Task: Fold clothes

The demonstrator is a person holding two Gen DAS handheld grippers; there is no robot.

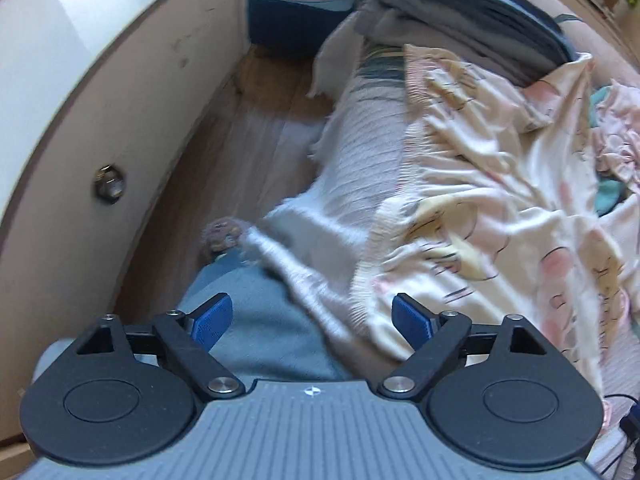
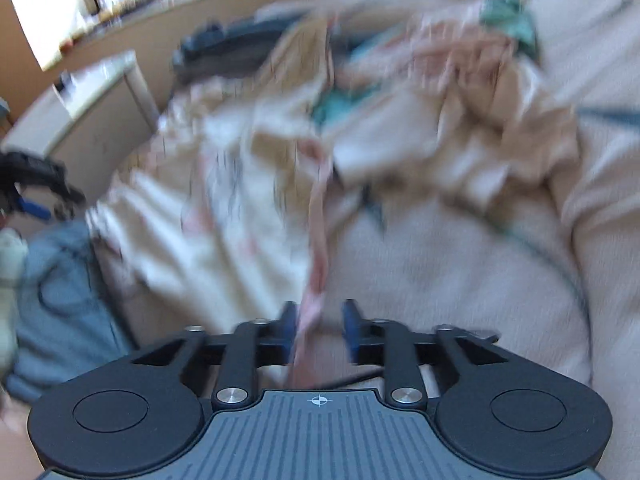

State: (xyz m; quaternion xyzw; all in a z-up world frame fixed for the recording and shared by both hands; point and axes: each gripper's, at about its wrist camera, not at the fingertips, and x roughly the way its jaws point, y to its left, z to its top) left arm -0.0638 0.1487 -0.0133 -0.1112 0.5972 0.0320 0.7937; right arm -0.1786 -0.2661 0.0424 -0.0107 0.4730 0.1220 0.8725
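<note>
Folding has barely begun: the cream printed garment (image 1: 480,208) lies rumpled (more heaped behind), left gripper (image 1: 312,322) agape, right gripper (image 2: 319,330) parted around its pink edge.

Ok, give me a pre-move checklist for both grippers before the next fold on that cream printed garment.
1. Left gripper open: ok, jaws wide, nothing between them.
2. Left gripper over the cream printed garment: not ok, it hangs mostly over a blue-grey cloth, with the garment's ribbed hem at its right finger.
3. Right gripper clear of cloth: not ok, a pink fabric strip runs between its parted jaws.
4. Strip gripped: cannot tell, blur hides whether the pads press it.
5. Garment laid flat: not ok, it is rumpled on the pale knitted bed cover.
</note>
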